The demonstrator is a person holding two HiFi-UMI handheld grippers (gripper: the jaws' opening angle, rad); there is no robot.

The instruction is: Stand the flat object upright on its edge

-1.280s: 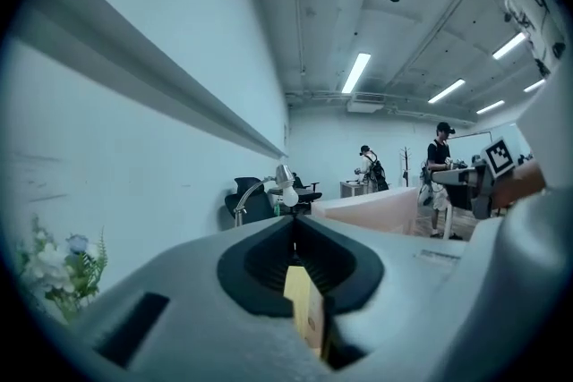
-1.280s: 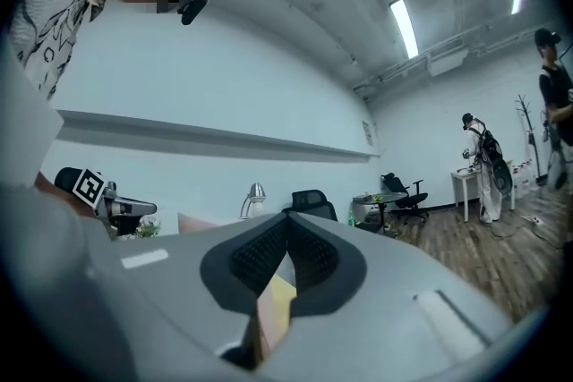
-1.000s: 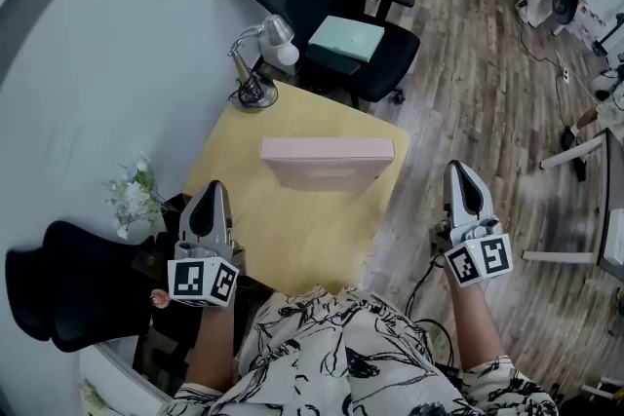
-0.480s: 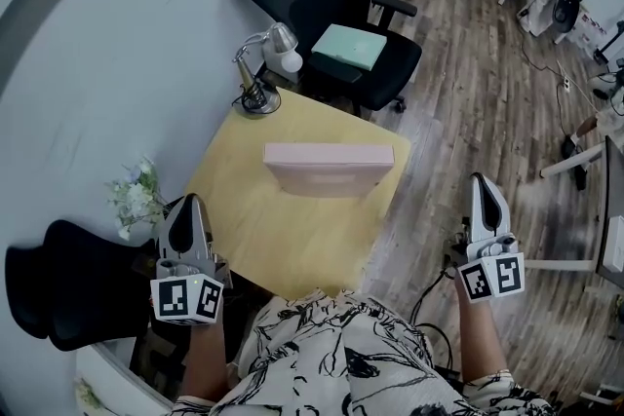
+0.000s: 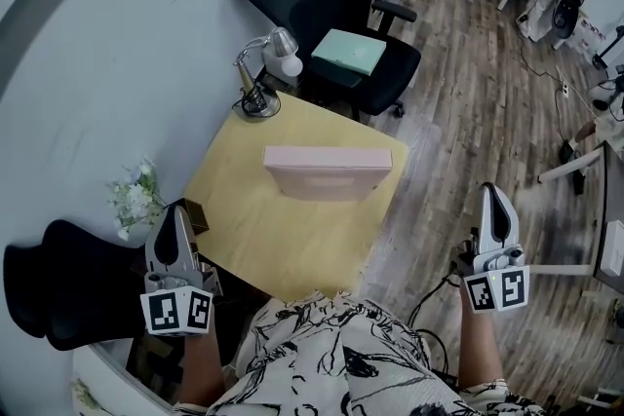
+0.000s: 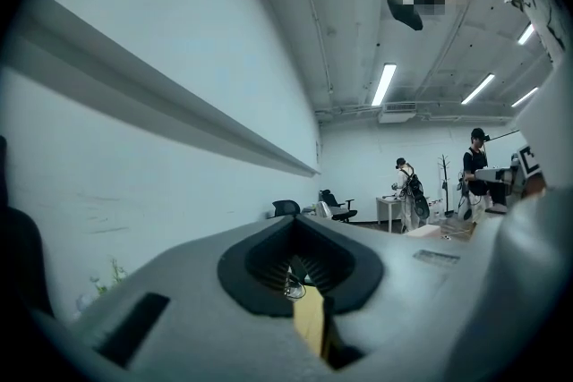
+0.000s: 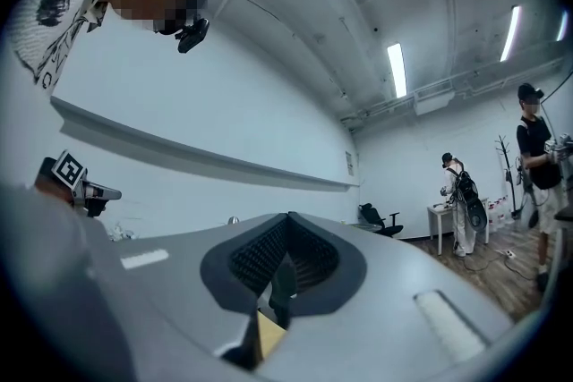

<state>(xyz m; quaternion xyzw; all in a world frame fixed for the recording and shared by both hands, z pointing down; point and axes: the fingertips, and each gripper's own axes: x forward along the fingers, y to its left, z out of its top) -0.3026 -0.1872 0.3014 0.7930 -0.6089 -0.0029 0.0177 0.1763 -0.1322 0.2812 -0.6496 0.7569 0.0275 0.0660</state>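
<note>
Beside the table (image 5: 249,234), both hand-held grippers (image 5: 175,215) (image 5: 493,196) have drawn farther outward.

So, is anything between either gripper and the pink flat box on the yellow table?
Nothing visible. Only bare yellow wooden table and floor lie between the pink flat rectangular box, seemingly already on its edge, and the shut, empty left gripper and right gripper. The silver desk lamp sits behind the box at the far corner.

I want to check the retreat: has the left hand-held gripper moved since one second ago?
Yes. The left hand-held gripper has drawn back from the left corner of the yellow table, toward the person.
</note>
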